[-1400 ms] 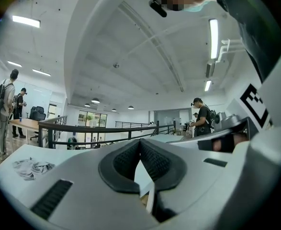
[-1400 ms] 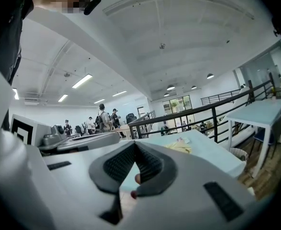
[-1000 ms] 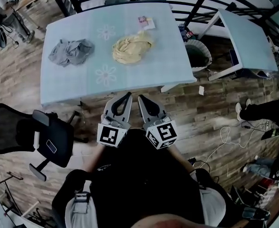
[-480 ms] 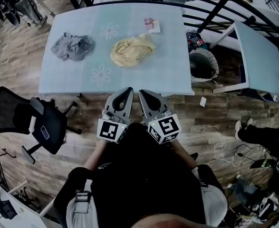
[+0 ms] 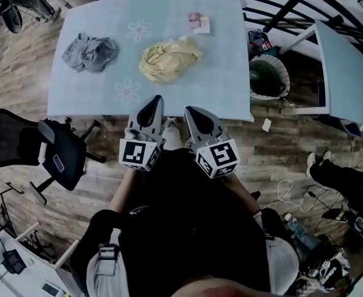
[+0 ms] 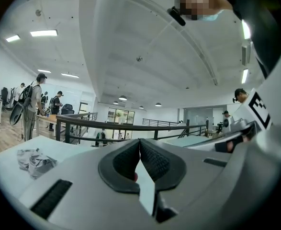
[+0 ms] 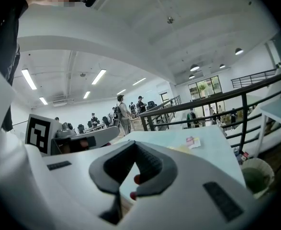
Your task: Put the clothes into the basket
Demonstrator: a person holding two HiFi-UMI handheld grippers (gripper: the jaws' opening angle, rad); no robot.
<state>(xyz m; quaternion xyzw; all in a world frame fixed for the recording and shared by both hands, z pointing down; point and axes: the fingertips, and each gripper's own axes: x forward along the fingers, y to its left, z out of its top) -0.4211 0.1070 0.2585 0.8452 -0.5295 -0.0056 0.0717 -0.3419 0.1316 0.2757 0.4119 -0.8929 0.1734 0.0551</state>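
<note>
Two garments lie on the pale blue table (image 5: 230,73): a crumpled grey one (image 5: 88,51) at the left and a yellow one (image 5: 167,57) near the middle. The round basket (image 5: 269,78) stands on the floor off the table's right end. My left gripper (image 5: 155,99) and right gripper (image 5: 190,110) are side by side at the table's near edge, short of the yellow garment, both shut and holding nothing. In the left gripper view the grey garment (image 6: 35,161) lies left of the shut jaws. The right gripper view shows the basket (image 7: 257,174) at the lower right.
A small pink and white packet (image 5: 198,22) lies at the table's far side. A black office chair (image 5: 39,156) stands on the floor at the left. A second white table (image 5: 345,73) is beyond the basket. Black railings run behind the table, and people stand far off.
Both grippers have moved forward from over the floor to the table's near edge. The table and basket now sit closer in the head view. The garments have not moved.
</note>
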